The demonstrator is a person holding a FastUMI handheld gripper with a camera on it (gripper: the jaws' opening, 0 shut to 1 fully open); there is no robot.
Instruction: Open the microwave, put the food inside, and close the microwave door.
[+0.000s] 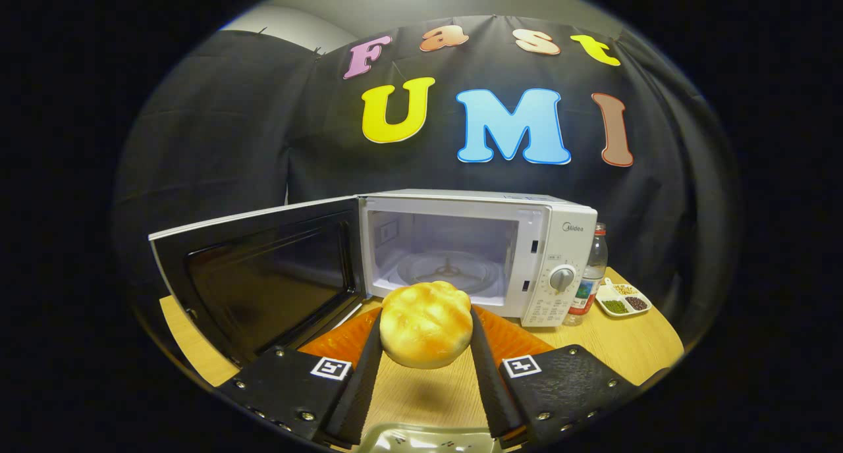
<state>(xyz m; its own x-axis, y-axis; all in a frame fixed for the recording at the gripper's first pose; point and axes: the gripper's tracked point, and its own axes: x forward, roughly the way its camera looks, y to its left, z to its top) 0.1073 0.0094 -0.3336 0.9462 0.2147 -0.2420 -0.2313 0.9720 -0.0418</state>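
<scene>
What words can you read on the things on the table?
"Midea": on the microwave, at the top of its control panel.
Small print around the dial: too small to read.
Bottle label: too blurred to read.
The gripper holds the bun; its square markers carry no words.

Black cloth (217,143) hanging as the back wall, creasing in long folds and sagging a little at the top. Pale wall (290,25) and ceiling showing above it, catching a soft light. Wooden table (632,344) lying below, its light grain glowing warmly. Bottle (591,275) standing near the table's far edge, a small dish (622,299) sitting just beside it.
</scene>
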